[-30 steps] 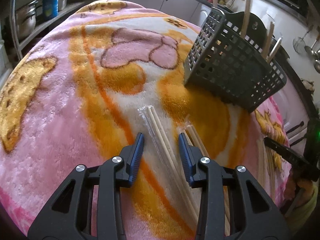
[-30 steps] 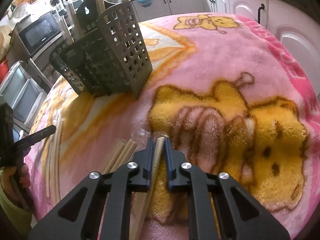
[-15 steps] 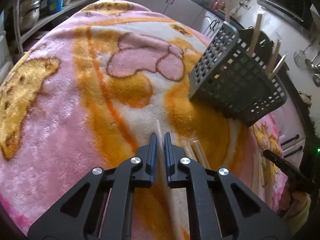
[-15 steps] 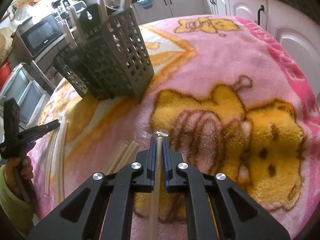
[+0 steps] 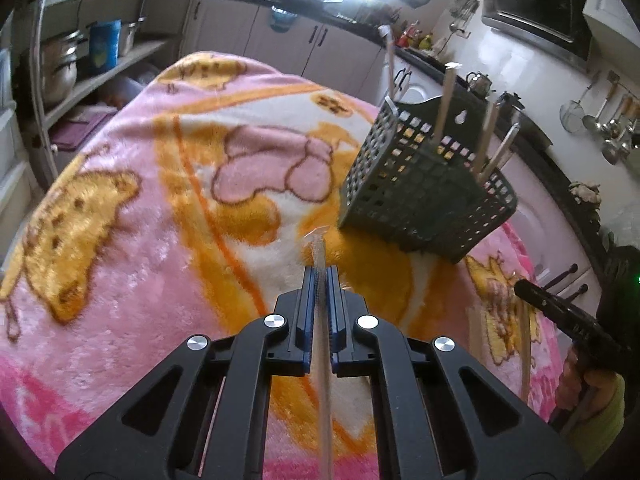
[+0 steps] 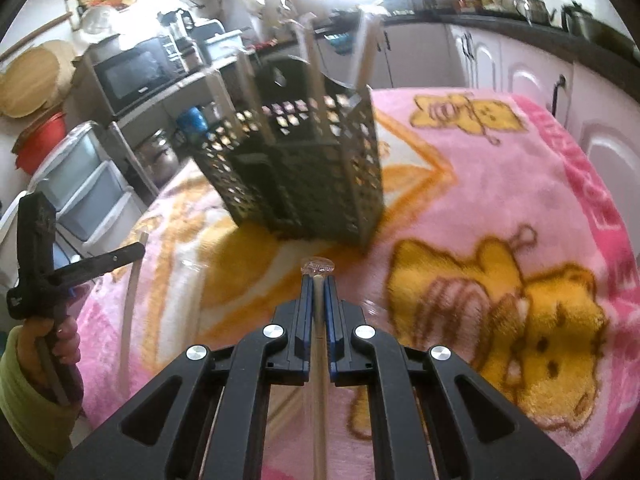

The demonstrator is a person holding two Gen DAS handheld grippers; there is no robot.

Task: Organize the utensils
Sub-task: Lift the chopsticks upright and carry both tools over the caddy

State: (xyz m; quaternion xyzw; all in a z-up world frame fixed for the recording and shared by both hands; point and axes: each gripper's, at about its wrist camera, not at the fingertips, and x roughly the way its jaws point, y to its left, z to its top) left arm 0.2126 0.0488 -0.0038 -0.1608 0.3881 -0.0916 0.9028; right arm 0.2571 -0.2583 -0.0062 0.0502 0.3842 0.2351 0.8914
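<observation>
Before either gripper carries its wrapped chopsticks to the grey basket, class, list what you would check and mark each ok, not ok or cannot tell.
1. Left gripper clamps its wrapped chopsticks: ok.
2. Right gripper clamps its wrapped chopsticks: ok.
3. Grey utensil basket standing on the pink blanket: ok, though it looks tilted in the fisheye.
4. Room in the basket among the chopsticks already standing in it: cannot tell.
5. Blanket between grippers and basket free of obstacles: ok.
6. Loose chopsticks still lying on the blanket: not ok, more to collect.
</observation>
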